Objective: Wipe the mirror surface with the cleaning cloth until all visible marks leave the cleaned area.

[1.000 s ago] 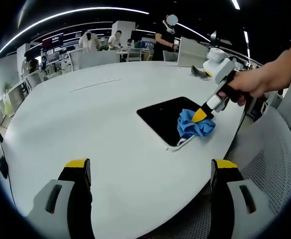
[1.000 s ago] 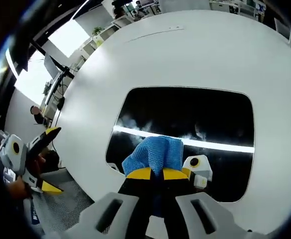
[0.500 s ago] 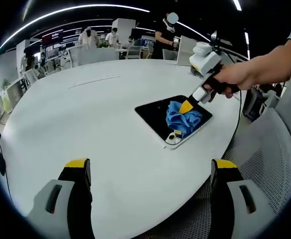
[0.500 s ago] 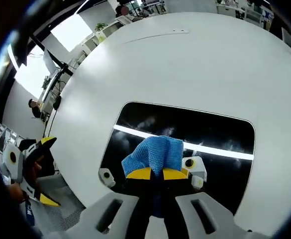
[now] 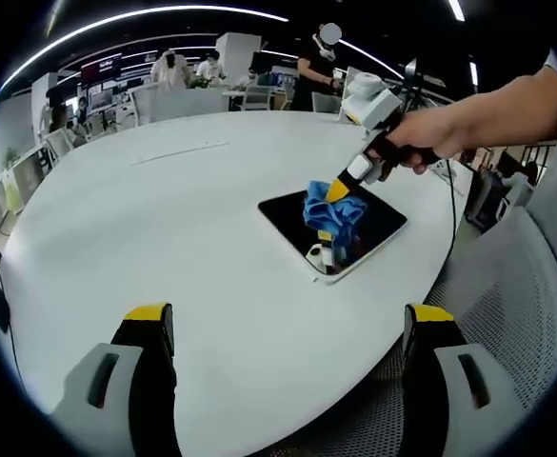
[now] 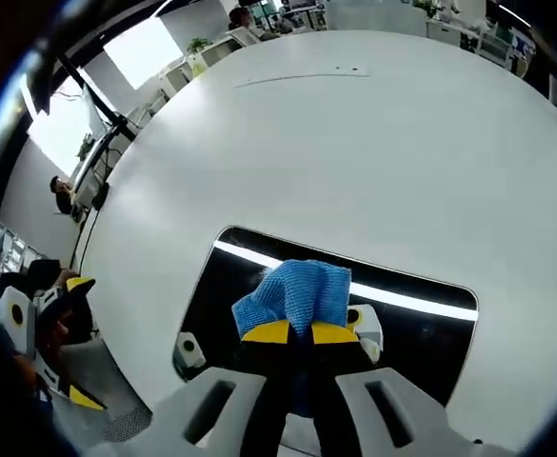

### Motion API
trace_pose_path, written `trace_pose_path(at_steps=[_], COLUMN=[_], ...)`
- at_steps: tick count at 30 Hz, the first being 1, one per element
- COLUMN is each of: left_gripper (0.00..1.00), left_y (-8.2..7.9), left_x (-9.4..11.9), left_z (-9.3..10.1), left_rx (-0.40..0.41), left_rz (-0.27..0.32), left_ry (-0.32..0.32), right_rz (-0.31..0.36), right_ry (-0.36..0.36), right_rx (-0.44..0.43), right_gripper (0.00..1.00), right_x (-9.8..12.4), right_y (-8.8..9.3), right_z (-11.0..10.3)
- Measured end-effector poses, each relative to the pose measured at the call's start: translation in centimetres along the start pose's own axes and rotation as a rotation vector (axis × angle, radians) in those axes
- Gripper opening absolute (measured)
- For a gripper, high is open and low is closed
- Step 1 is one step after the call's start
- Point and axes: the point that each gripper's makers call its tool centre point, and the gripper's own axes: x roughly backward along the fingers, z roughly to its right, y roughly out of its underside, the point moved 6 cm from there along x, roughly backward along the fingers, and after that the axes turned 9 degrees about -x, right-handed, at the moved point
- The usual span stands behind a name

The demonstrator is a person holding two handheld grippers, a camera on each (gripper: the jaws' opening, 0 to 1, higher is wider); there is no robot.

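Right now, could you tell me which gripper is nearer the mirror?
Right. The right gripper presses the cloth onto the mirror; the left gripper hangs open, well short of it.

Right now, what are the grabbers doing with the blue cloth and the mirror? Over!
Right gripper shut on blue cloth, pressed to mirror. Left gripper open, hovering over white table. Nothing blocking the mirror.

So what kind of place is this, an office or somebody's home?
Most likely an open-plan office or lab, not a home: a large round white table, rows of desks with monitors behind it, long ceiling light strips, and several people standing at workstations.
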Motion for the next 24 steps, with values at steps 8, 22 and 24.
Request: trace_pose_path(at_steps=[8, 22, 24], left_gripper=[0.99, 0.99, 0.99], left_y=[0.0, 0.3, 0.3], left_x=[0.0, -0.1, -0.2], left_z=[0.0, -0.4, -0.4], left_rx=[0.004, 0.011, 0.011], left_rz=[-0.003, -0.011, -0.01], left_ry=[-0.003, -0.015, -0.015], right_rz=[-0.005, -0.021, -0.02], right_ry=[0.016, 0.027, 0.024], right_rx=[0.019, 0.069, 0.066], right_gripper=[0.0, 0.0, 0.0], right_x=[-0.4, -1.2, -1.2], right_y=[-1.3, -3.8, -3.9], right_z=[0.0, 0.0, 0.0])
